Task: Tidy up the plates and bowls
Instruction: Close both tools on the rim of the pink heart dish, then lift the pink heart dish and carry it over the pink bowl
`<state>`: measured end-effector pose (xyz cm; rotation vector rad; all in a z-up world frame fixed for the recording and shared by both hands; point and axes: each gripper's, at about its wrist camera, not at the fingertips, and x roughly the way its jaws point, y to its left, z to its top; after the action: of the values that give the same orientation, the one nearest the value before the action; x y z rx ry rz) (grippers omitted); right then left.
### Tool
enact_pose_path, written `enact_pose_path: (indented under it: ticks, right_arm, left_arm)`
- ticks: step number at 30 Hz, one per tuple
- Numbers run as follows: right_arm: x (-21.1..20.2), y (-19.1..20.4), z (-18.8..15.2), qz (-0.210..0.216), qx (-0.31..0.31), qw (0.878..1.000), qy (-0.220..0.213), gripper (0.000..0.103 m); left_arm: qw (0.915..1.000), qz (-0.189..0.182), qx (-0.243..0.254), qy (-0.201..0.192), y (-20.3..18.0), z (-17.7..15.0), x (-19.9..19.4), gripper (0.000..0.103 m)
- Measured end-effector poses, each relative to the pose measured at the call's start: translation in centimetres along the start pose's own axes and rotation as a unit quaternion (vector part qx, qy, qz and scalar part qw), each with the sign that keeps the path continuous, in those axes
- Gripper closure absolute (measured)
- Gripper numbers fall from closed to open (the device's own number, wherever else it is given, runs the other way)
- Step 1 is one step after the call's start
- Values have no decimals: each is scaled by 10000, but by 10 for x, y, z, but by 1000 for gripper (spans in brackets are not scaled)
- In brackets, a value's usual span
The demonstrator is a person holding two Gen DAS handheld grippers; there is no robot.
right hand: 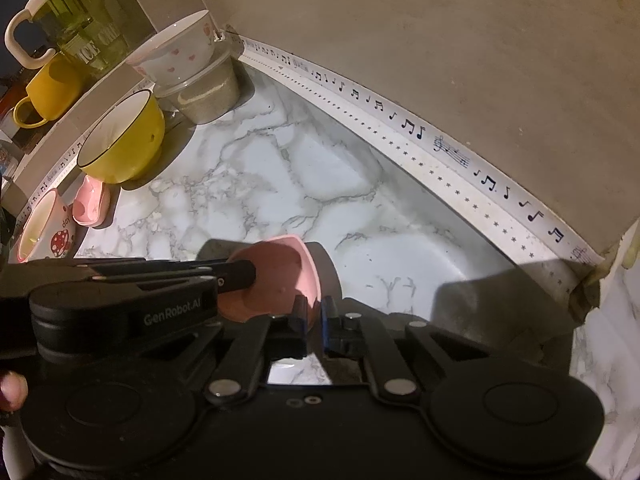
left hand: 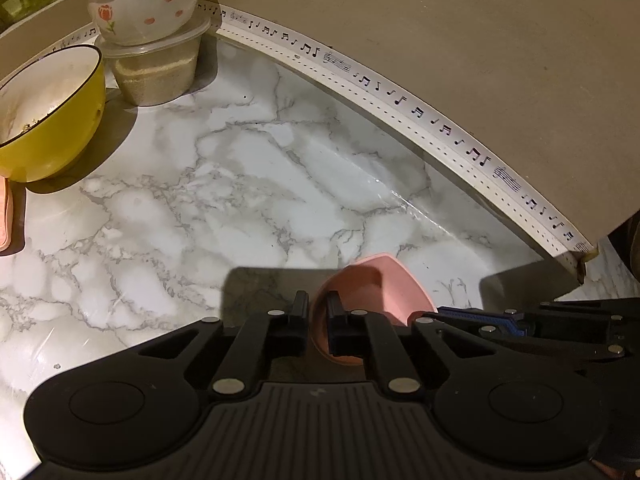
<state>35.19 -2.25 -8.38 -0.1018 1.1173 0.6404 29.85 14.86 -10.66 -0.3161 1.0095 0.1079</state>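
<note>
Both grippers pinch one small pink bowl (right hand: 276, 276) over the marble counter (left hand: 240, 184): left gripper (left hand: 318, 320) jaws closed on its left rim, right gripper (right hand: 316, 320) on right rim. Step, probably: carrying/handover. Next: one lets go, then move toward yellow bowl (right hand: 124, 140).

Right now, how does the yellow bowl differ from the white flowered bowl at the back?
The yellow bowl stands directly on the marble counter; the white flowered bowl sits atop a lidded plastic container. The yellow bowl has a dark rim and plain yellow sides; the white one has a pink rim and red-pink flowers. The yellow bowl holds some residue; the white one's inside is hidden. Both stand upright.
</note>
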Motion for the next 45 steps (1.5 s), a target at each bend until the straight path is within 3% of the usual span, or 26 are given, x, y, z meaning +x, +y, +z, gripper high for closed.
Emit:
enact_pose_path:
  ticks: [11,25,45]
  right_arm:
    - [-33,1,-5,125,-85,9999,31,99]
    - [-97,10,-22,157,-70,9996,-229,99]
    - [-161,27,-80,59,50,9992,-381,99]
  left_arm:
    - [9997,-216,67,-20,-12,-8,-34,95]
    - [9987,-382,204,-261,-36,-25,-97,95]
    - [9948,-699,642,-365,-63,-75,-164,95]
